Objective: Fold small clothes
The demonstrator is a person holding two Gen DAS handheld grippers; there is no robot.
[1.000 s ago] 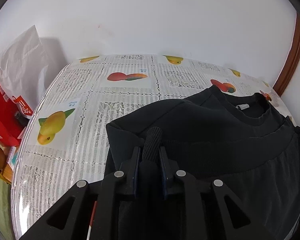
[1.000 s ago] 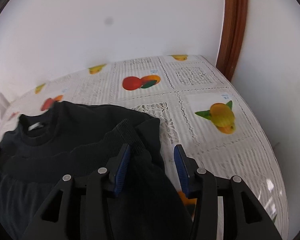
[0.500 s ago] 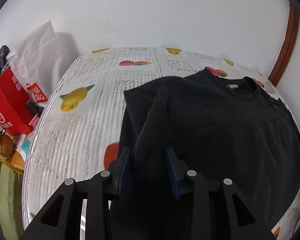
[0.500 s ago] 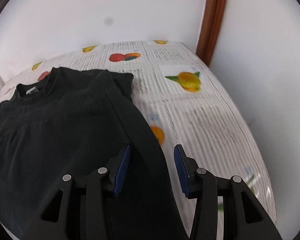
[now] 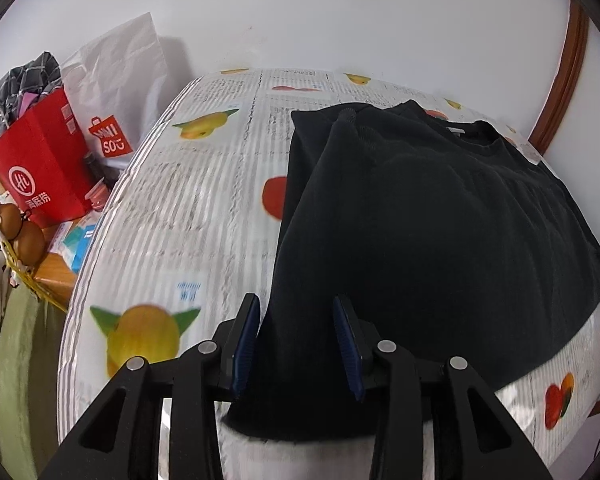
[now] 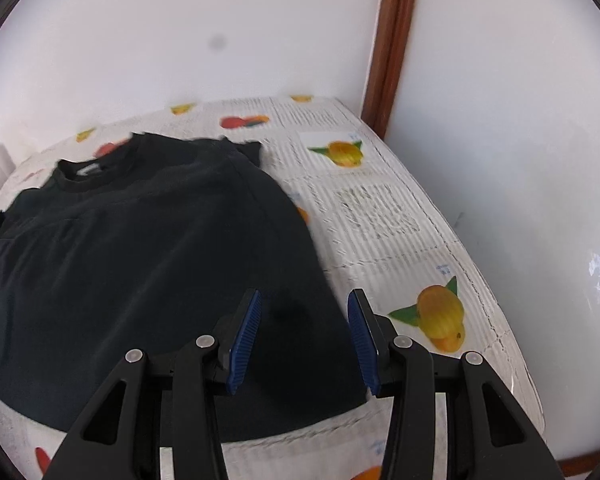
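Left claw (image 5: 296, 344) opening, pads clear of black shirt (image 5: 420, 240) hem edge between them. Right claw (image 6: 304, 340) parted, nothing held, above hem corner. Shirt laid flat on counter (image 6: 400, 216), sleeves folded in. Next judged: hem gripped, carried toward collar (image 6: 88, 172).

Left gripper (image 5: 296, 344) opening; right gripper (image 6: 304, 340) parted.
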